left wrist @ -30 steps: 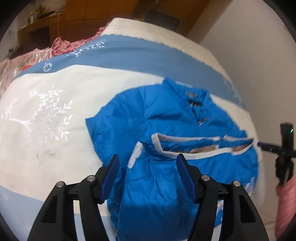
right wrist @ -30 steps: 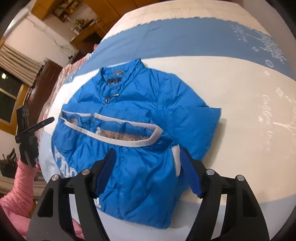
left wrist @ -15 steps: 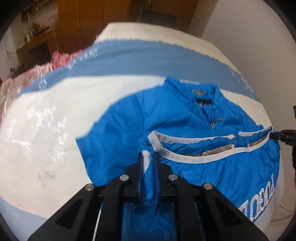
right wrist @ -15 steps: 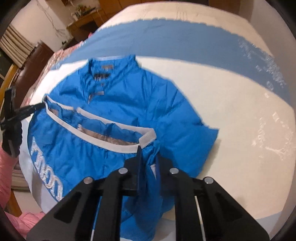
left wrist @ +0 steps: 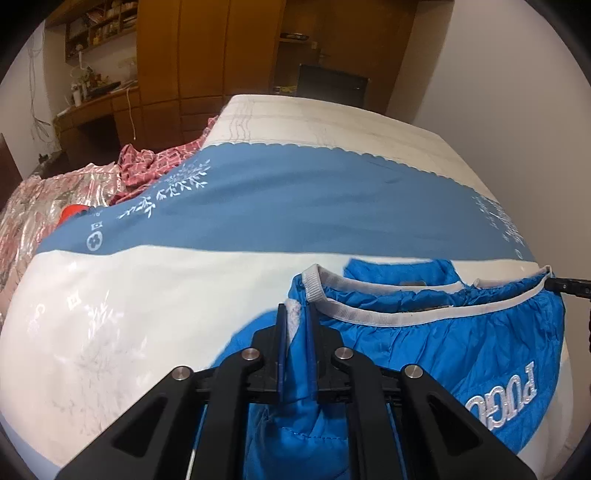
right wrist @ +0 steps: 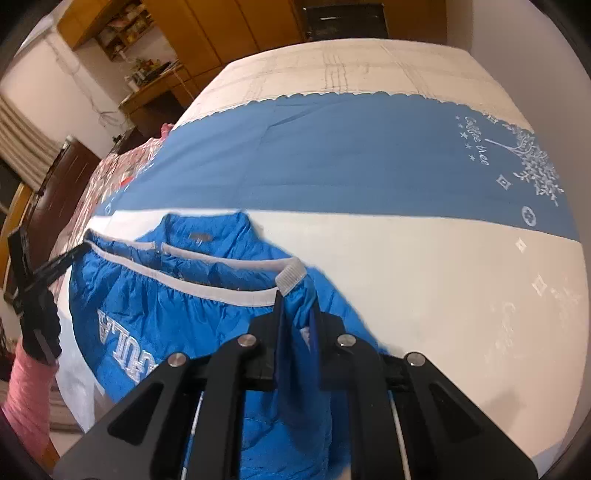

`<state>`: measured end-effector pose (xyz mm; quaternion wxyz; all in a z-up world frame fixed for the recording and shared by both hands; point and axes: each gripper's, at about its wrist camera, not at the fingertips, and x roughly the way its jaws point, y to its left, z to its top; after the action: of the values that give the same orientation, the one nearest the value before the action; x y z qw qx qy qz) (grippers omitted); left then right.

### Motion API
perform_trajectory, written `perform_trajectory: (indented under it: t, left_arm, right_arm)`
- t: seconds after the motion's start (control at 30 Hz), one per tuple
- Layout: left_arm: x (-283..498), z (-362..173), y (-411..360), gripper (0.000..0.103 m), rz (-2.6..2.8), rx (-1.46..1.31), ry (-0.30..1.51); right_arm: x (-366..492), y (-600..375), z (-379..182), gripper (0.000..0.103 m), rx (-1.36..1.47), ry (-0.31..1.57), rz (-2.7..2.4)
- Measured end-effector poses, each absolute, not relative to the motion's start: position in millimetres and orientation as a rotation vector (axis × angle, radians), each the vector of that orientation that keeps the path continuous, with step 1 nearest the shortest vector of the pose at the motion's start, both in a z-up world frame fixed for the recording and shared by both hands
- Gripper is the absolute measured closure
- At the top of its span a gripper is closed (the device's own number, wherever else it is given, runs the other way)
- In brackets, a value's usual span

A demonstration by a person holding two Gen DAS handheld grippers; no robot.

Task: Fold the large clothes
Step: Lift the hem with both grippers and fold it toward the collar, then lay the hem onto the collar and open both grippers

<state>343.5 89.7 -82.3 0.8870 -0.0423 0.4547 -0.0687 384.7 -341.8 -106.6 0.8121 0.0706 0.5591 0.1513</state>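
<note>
jacket (left wrist: 461, 354) on bed (left wrist: 147, 295), clothes heap (left wrist: 55, 199) left, cupboards (left wrist: 207, 55) behind

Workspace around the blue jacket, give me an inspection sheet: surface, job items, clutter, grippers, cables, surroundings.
Surface: bed under a white cover with a blue band.
Job's things: blue jacket with white-trimmed hem lifted over the collar.
Clutter: pink patterned bedding heaped at the bed's far-left edge; a small red item on it, too small to identify.
Grippers: left gripper shut on the jacket's hem corner; right gripper shut on the opposite hem corner.
Cables: white cord hanging at the desk.
Surroundings: wooden wardrobe, desk, wall shelves, white wall.
</note>
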Motion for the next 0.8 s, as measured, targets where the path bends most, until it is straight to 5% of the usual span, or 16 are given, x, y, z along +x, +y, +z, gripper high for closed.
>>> perform_trajectory:
  t: [0.47,0.8]
  left_arm:
    - [387.8,-169.3,89.3,0.091,-0.089,-0.060,1.101]
    - [362.9,-105.8,105.9,0.078,-0.074,-0.147,1.045]
  right_arm:
    - [425.1,-336.7,-208.0,0.091,0.199,1.365,0.217]
    - [388.0,-338.9,-139.7,0.073,0.152,1.282,0.207]
